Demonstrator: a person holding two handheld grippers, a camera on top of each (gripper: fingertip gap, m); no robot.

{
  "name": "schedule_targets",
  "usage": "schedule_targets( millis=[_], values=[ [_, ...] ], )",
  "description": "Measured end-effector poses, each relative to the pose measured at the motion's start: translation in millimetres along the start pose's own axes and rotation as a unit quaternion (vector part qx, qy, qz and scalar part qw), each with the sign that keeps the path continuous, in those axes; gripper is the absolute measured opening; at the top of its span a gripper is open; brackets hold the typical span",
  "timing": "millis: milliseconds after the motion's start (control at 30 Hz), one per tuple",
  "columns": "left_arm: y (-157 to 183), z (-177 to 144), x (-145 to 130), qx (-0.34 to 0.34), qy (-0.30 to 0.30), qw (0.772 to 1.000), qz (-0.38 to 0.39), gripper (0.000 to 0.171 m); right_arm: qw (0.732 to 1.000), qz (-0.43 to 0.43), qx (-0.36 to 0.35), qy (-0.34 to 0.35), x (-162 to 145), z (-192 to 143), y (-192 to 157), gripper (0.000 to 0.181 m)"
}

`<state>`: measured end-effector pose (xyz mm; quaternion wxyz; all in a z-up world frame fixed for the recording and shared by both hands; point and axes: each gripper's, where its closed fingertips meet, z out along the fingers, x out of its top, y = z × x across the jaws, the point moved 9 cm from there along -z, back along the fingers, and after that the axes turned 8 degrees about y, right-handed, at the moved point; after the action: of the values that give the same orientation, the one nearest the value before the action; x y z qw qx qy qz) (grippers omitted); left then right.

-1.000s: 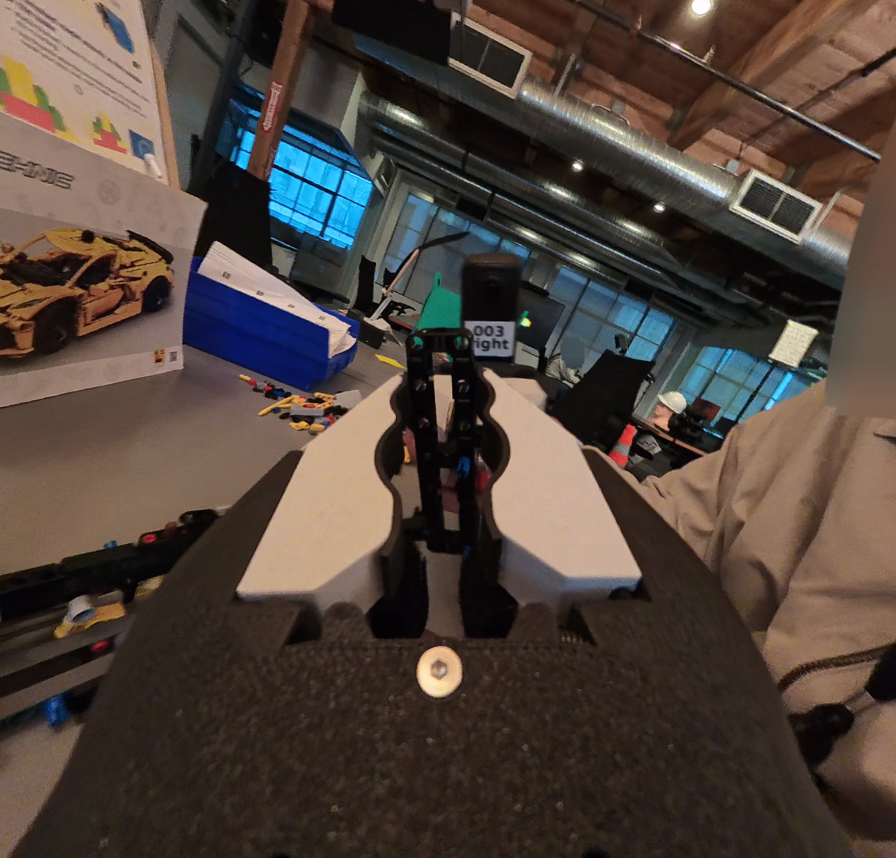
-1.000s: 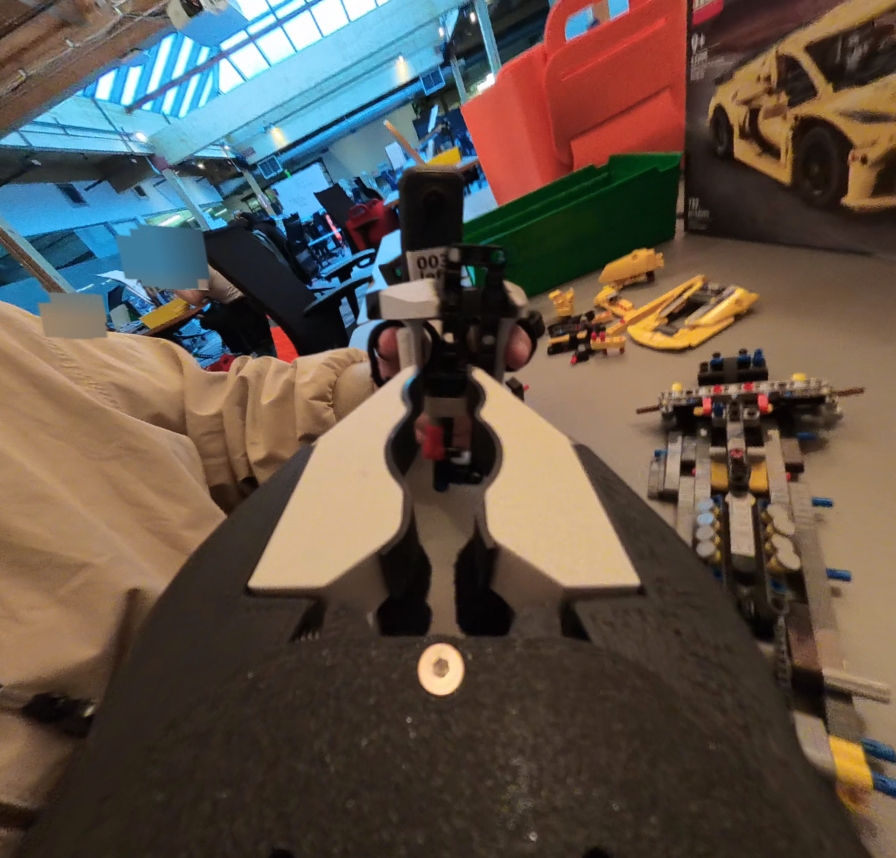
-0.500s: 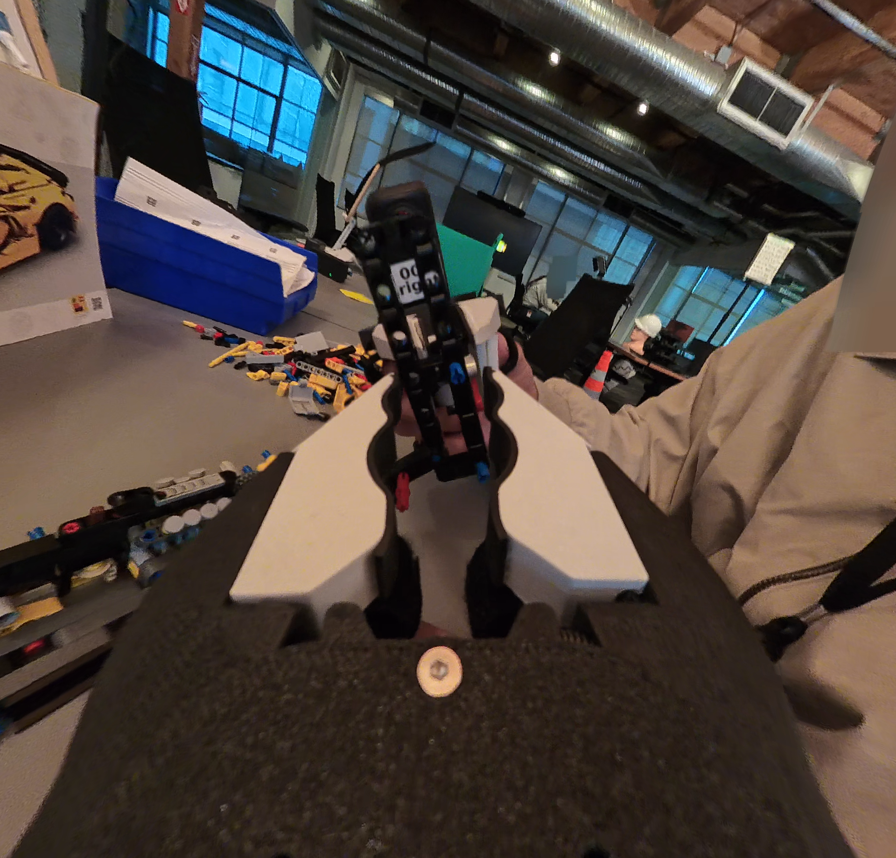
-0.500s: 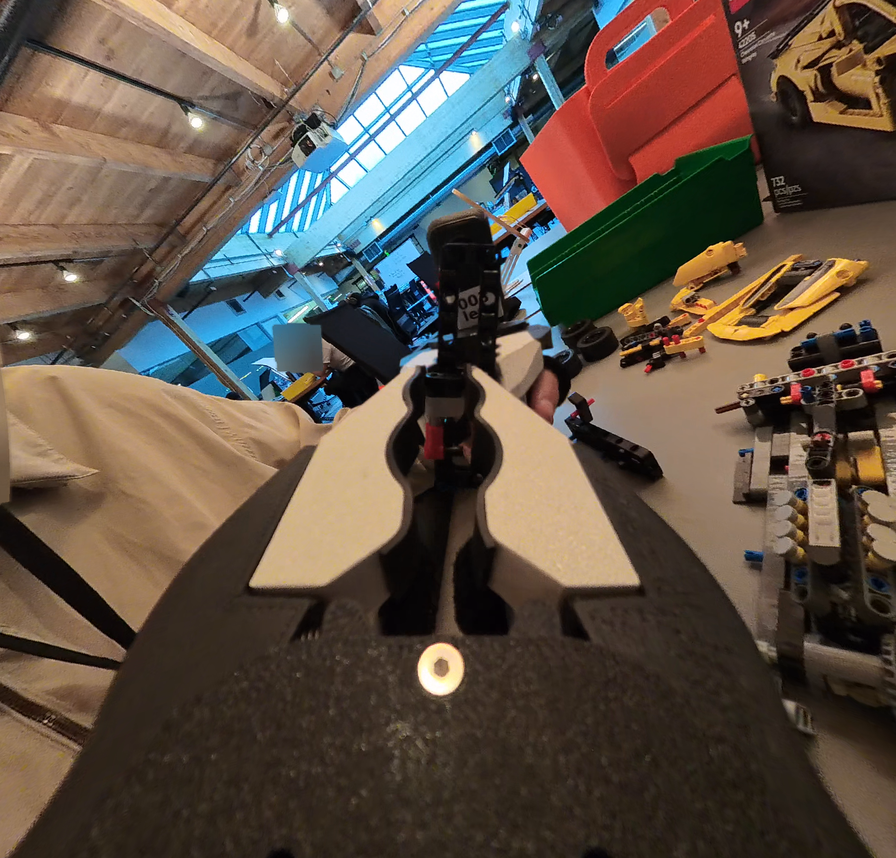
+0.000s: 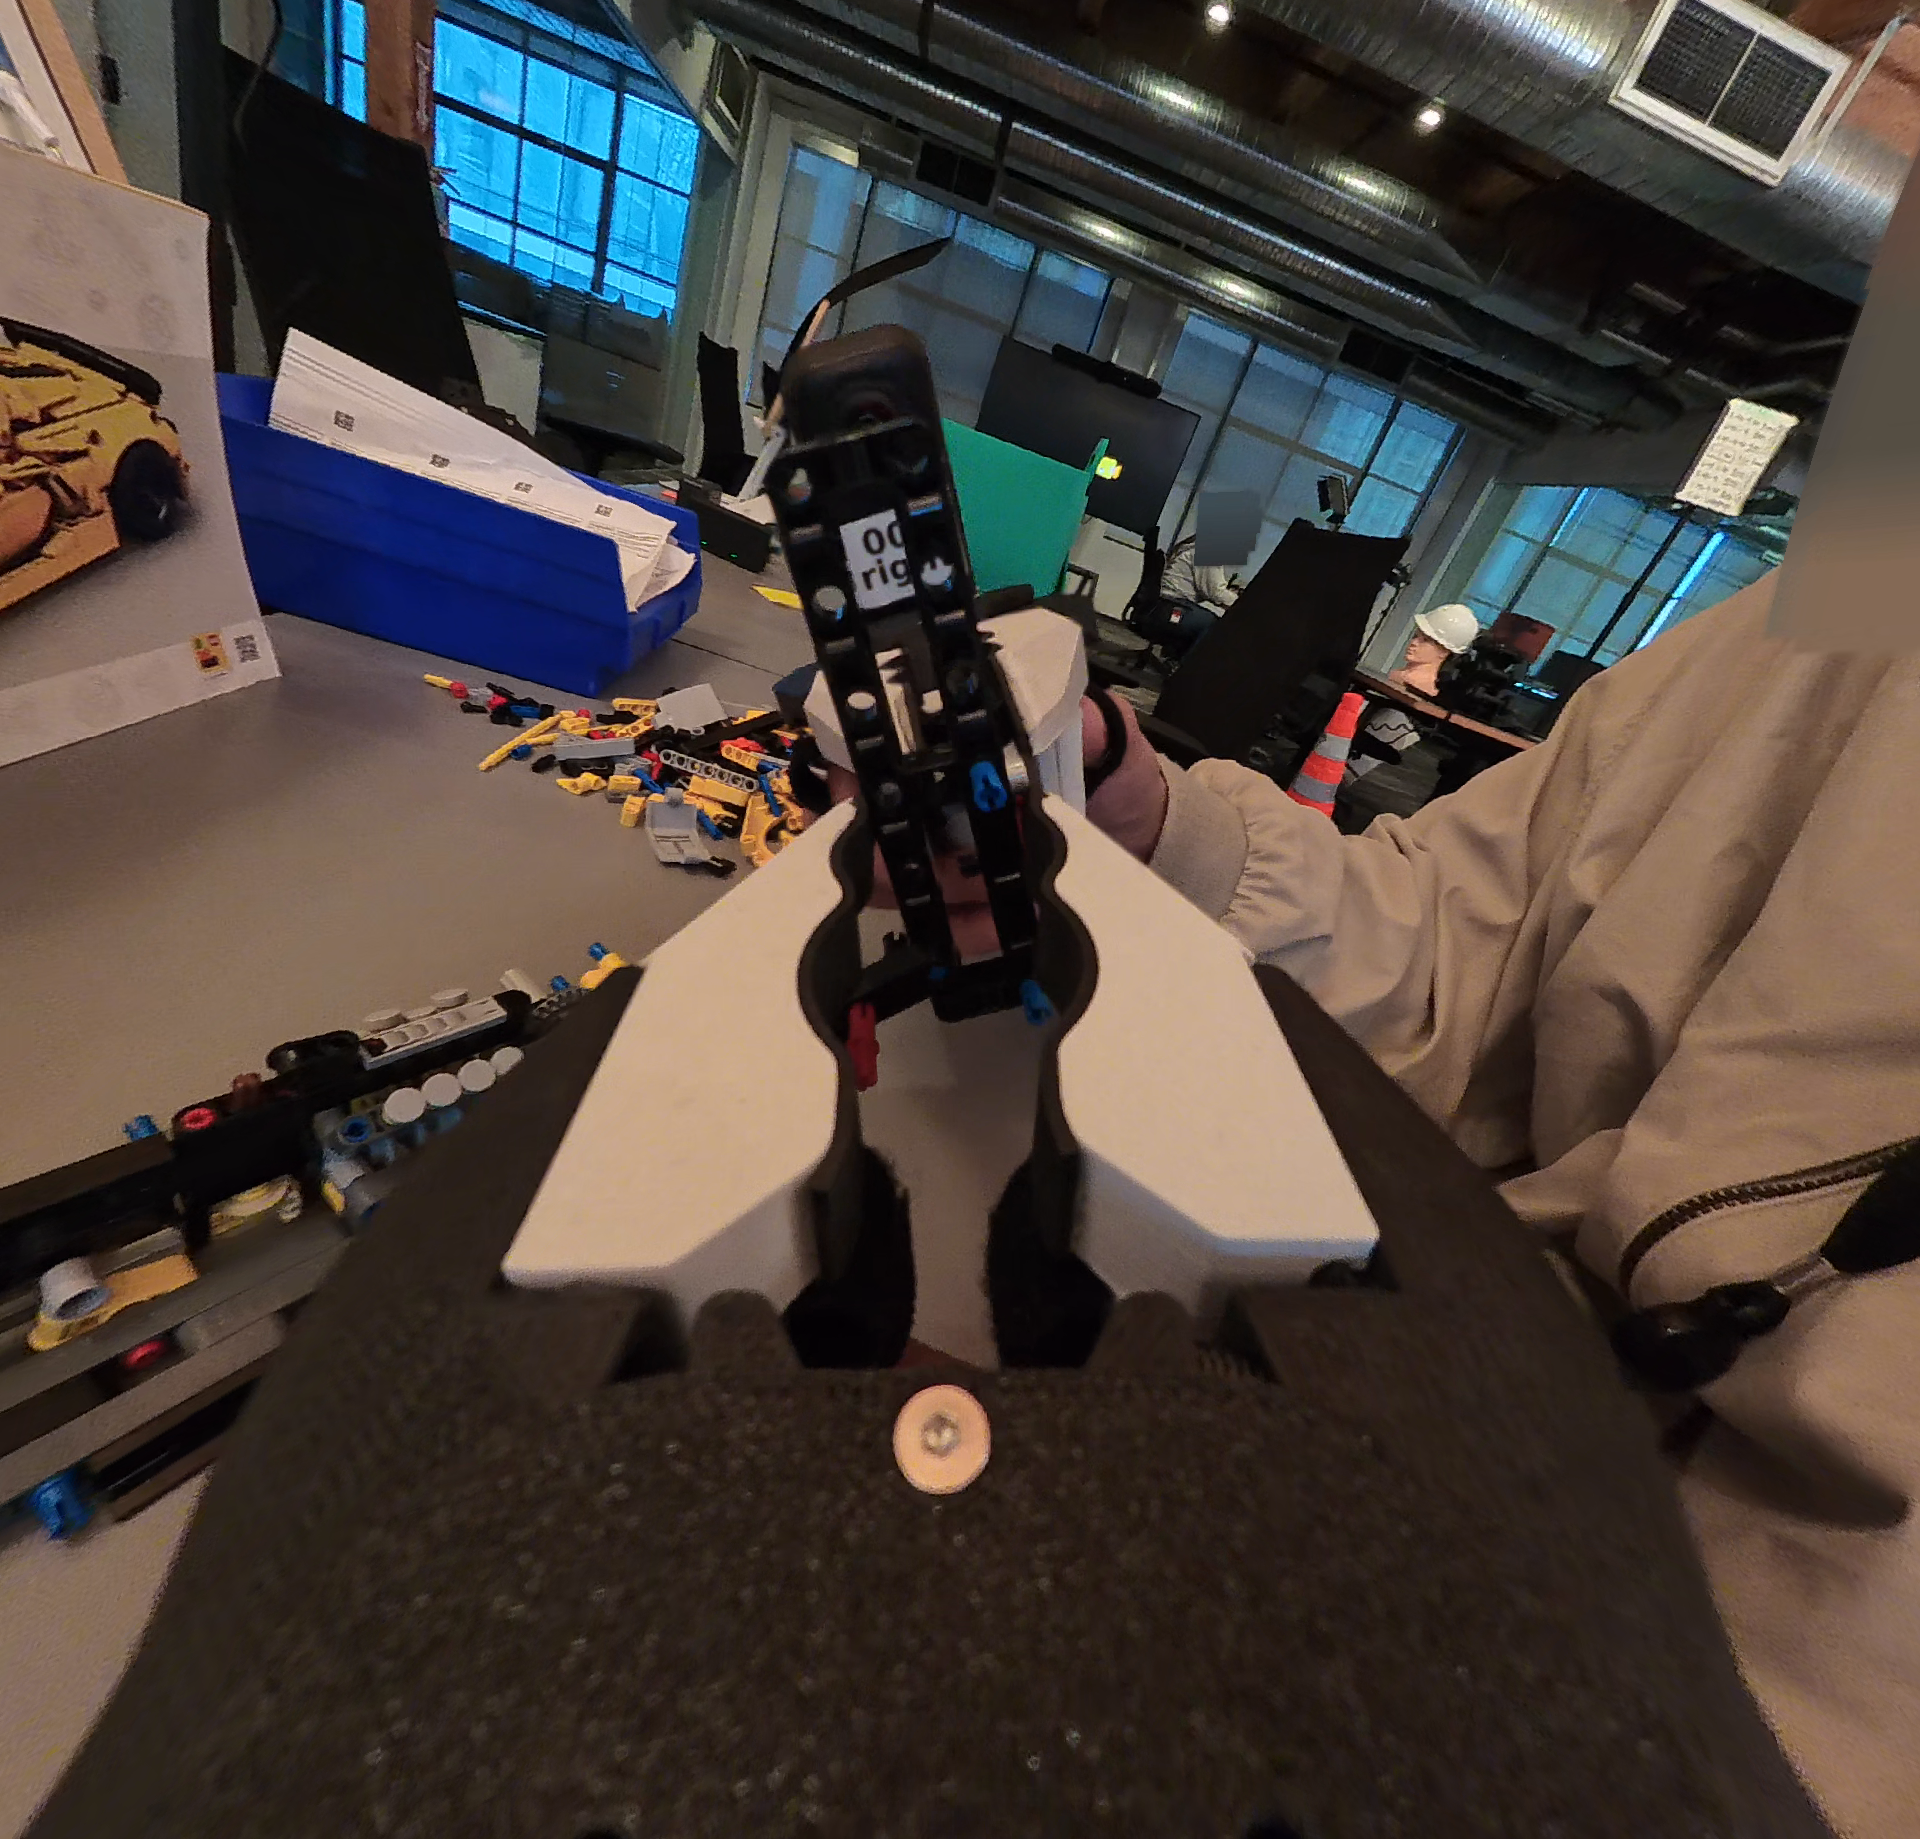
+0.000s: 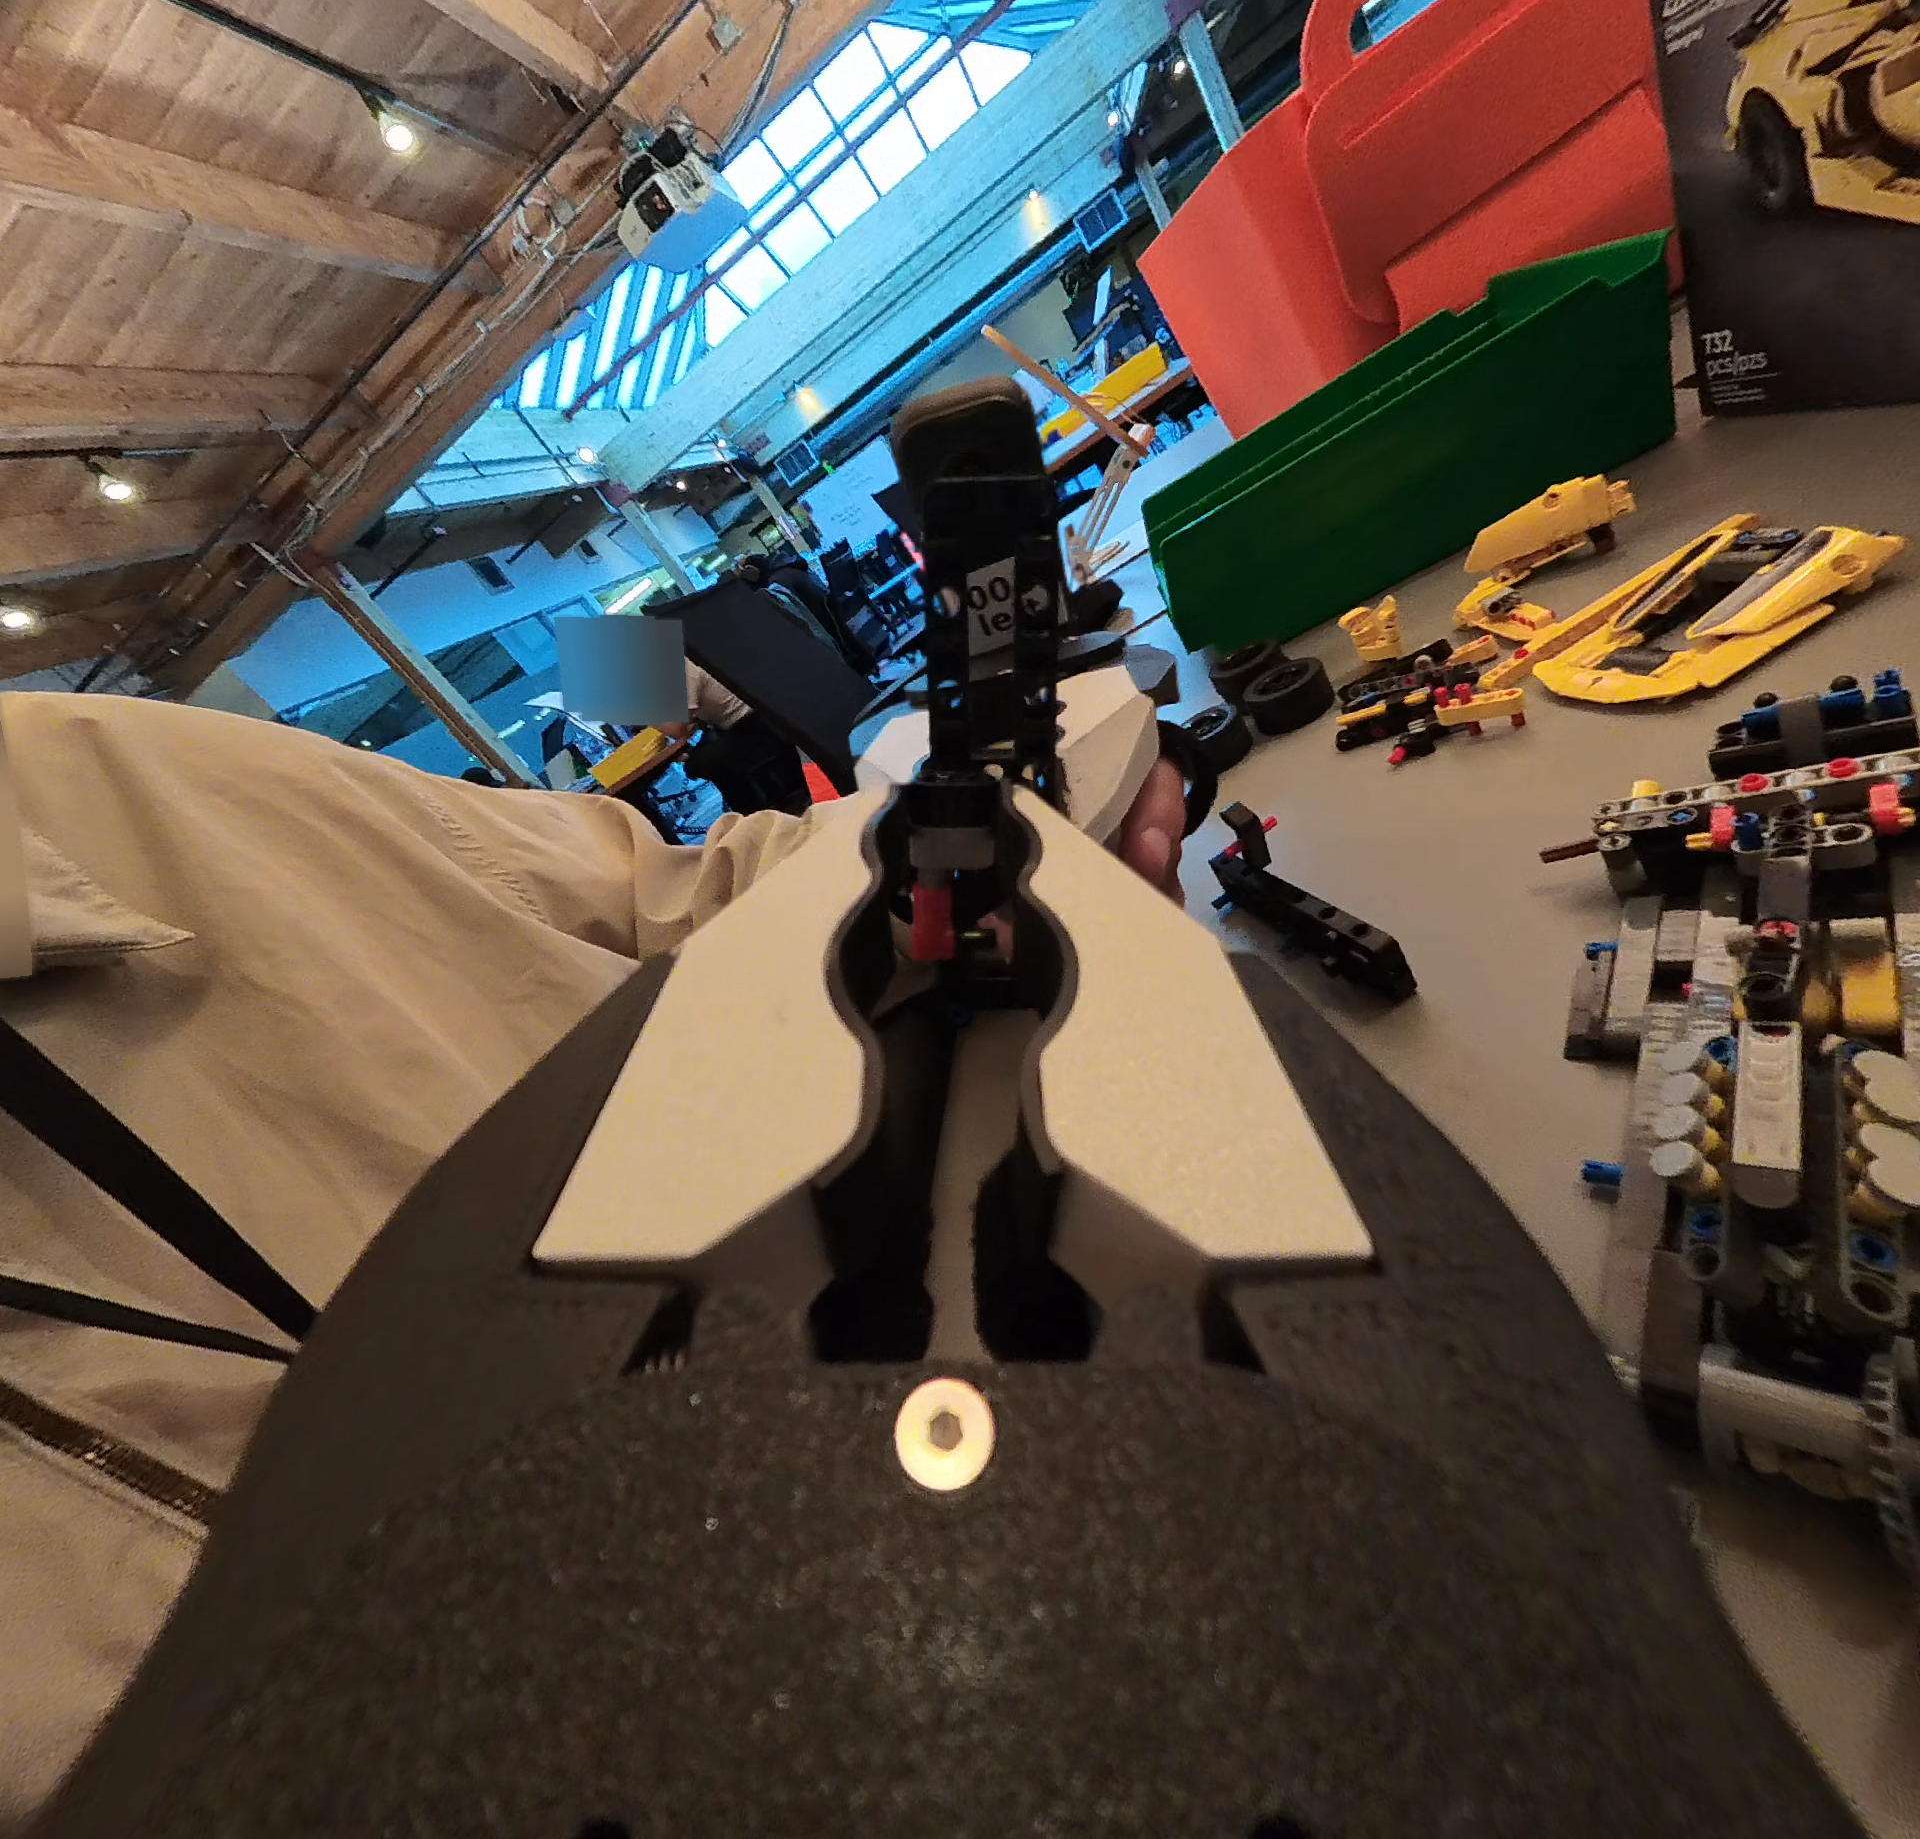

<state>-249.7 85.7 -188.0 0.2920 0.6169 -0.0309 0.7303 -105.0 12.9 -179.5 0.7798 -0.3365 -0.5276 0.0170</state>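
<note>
Gripping black frame [image 5: 914,750] (both claws)

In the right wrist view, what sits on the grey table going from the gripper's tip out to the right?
Right gripper shut on black brick frame → loose black beam → black wheels → yellow car panels → part-built chassis at the right edge.

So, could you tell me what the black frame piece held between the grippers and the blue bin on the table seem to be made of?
Black frame piece: looks like moulded hard plastic, semi-gloss, with rows of round pin holes and small blue and red pins pushed in.
Blue bin: probably rigid plastic too, with a smooth, evenly coloured wall and faint sheen.
</note>
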Motion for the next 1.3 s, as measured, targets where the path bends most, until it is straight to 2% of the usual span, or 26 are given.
schedule_targets(
  millis=[133,233,267,333,367,400,467,567,633,733,900,1067,1133,1200,1233,1300],
  values=[
    [3,-1,1,0.005,-0.006,1.000,0.030,0.027,0.999,-0.027,-0.005,-0.017,3,-1,-3,0.014],
    [1,-5,6,0.007,0.011,1.000,0.023,0.026,0.999,-0.032,-0.008,-0.012,4,-2,-3,0.014],
    [-1,-14,14,0.009,0.050,0.999,0.013,0.025,0.999,-0.032,-0.004,0.009,9,-9,-4,0.015],
    [-12,-52,41,0.018,0.179,0.983,-0.040,0.024,0.993,-0.019,-0.011,0.115,36,-52,0,0.013],
    [-17,-68,50,0.024,0.211,0.976,-0.047,0.024,0.991,-0.023,-0.028,0.127,43,-74,4,0.013],
    [-18,-74,55,0.031,0.219,0.975,-0.038,0.024,0.991,-0.025,-0.034,0.129,46,-86,5,0.013],
    [-12,-65,54,0.020,0.188,0.982,-0.018,0.025,0.991,-0.022,-0.024,0.129,47,-85,3,0.014],
    [-9,-41,35,0.011,0.117,0.993,-0.017,0.026,0.994,-0.006,0.014,0.110,45,-65,2,0.014],
    [-9,-34,26,0.010,0.105,0.994,-0.034,0.026,0.994,0.015,0.032,0.105,44,-60,1,0.013],
    [-8,-30,25,-0.003,0.108,0.993,-0.048,0.026,0.995,0.040,0.021,0.085,39,-58,6,0.014],
    [-8,-29,23,-0.015,0.106,0.992,-0.063,0.026,0.993,0.009,-0.107,-0.058,20,-57,23,0.014],
    [-8,-28,21,-0.014,0.096,0.993,-0.063,0.027,0.978,0.014,-0.141,-0.153,1,-46,30,0.014],
    [-9,-29,21,-0.016,0.102,0.992,-0.069,0.027,0.949,-0.017,-0.158,-0.273,-19,-40,30,0.015],
    [-10,-29,22,-0.017,0.106,0.992,-0.071,0.027,0.906,-0.074,-0.149,-0.390,-44,-30,24,0.015],
    [-10,-30,22,-0.018,0.108,0.991,-0.072,0.027,0.891,-0.087,-0.137,-0.424,-53,-23,21,0.015],
    [-10,-30,22,-0.022,0.108,0.991,-0.078,0.027,0.876,-0.104,-0.145,-0.447,-63,-13,23,0.015]
  ],
)
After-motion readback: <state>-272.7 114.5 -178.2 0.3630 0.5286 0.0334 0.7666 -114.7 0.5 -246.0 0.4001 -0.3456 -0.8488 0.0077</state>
